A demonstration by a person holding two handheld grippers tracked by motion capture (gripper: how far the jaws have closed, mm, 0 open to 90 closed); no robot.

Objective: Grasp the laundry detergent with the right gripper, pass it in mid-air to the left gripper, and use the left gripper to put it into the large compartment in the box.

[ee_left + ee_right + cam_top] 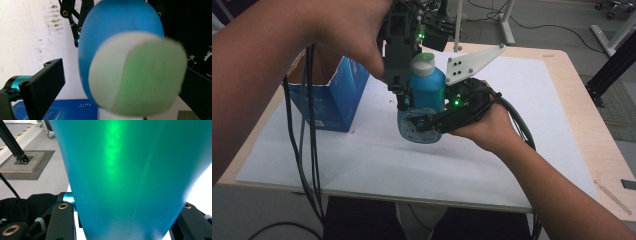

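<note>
Bench (532, 165), white mat. Blue carton (334, 97) open at far left. Blue bottle (426, 95) mid-bench, upright, gripped low by right gripper (424, 122), fingers closed on it. Left gripper (399, 95) fingers spread around the white cap (136, 75), not yet clamped. Cap still on; opening likely remains.

Lab or test bay — pale wooden surface (562, 95) under a white mat (532, 125), bare grey floor (562, 20), black aluminium frame post (11, 142) bolted to a floor pad, hazard-striped tape (25, 132), castor wheels (612, 9) — trailing black cables (307, 150).
</note>
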